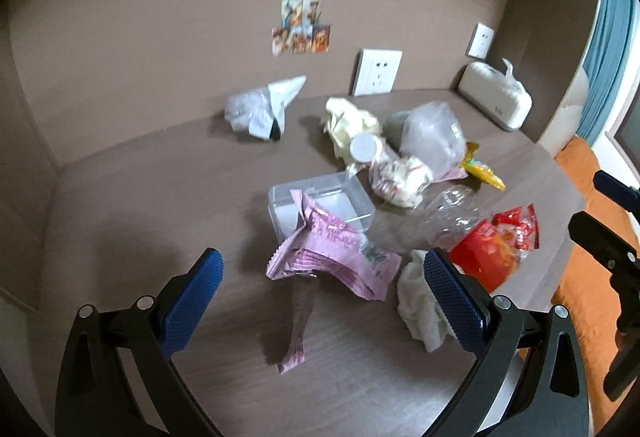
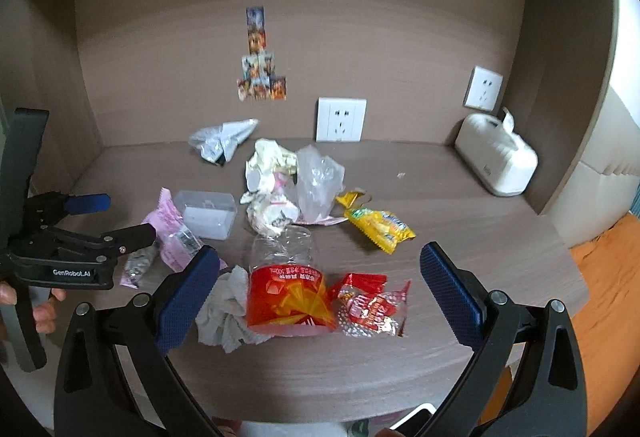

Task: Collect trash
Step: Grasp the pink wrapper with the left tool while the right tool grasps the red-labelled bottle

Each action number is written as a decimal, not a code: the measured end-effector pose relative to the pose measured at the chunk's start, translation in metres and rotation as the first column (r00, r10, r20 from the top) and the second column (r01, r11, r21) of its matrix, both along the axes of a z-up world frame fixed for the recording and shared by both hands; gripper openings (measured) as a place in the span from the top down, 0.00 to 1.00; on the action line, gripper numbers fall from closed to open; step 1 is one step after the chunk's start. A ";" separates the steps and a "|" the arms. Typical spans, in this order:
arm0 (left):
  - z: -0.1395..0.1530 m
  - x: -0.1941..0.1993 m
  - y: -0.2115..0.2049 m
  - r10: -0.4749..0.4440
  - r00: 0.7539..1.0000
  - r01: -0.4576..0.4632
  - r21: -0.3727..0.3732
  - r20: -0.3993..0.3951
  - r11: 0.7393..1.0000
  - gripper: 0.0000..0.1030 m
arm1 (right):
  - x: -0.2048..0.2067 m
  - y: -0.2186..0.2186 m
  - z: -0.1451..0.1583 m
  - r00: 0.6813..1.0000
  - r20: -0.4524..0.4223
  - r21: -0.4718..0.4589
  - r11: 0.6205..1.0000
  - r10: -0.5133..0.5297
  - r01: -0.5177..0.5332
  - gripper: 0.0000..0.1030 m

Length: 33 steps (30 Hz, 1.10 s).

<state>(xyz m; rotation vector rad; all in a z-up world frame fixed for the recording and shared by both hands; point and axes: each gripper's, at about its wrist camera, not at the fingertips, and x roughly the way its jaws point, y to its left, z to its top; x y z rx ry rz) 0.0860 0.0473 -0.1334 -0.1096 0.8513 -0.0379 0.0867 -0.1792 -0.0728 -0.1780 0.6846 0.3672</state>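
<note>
The desk [image 2: 460, 249] carries a scatter of trash. Nearest the right gripper [image 2: 320, 291], whose jaws stand wide and empty, is the crushed bottle [image 2: 289, 277] at twelve o'clock, its long axis running away from the jaws, red label nearest. The left gripper [image 1: 320, 291], also wide and empty, faces the pink wrapper [image 1: 332, 257] at twelve o'clock.

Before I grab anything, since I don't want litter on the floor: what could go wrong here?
1. The red wrapper and crushed bottle lie near the desk's front edge; a clumsy nudge could push them off.
2. The tissue touches the bottle, so closing the right gripper may drag both.
3. Both grippers, including the left gripper, are close; they might collide.
</note>
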 end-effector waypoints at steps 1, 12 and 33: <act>-0.006 0.004 0.003 0.002 1.000 -0.002 -0.011 -0.010 1.000 0.04 | 0.005 0.003 -0.005 1.000 -0.009 -0.008 1.000 -0.002 0.002 0.03; -0.048 0.028 0.007 -0.034 0.997 0.023 -0.147 -0.070 0.989 0.26 | 0.034 0.024 -0.047 0.995 -0.098 -0.080 0.997 0.003 -0.011 0.03; -0.053 0.051 -0.009 -0.209 0.978 0.192 -0.280 -0.030 0.941 0.94 | 0.060 0.043 -0.082 0.957 -0.286 -0.048 0.997 0.047 -0.063 0.34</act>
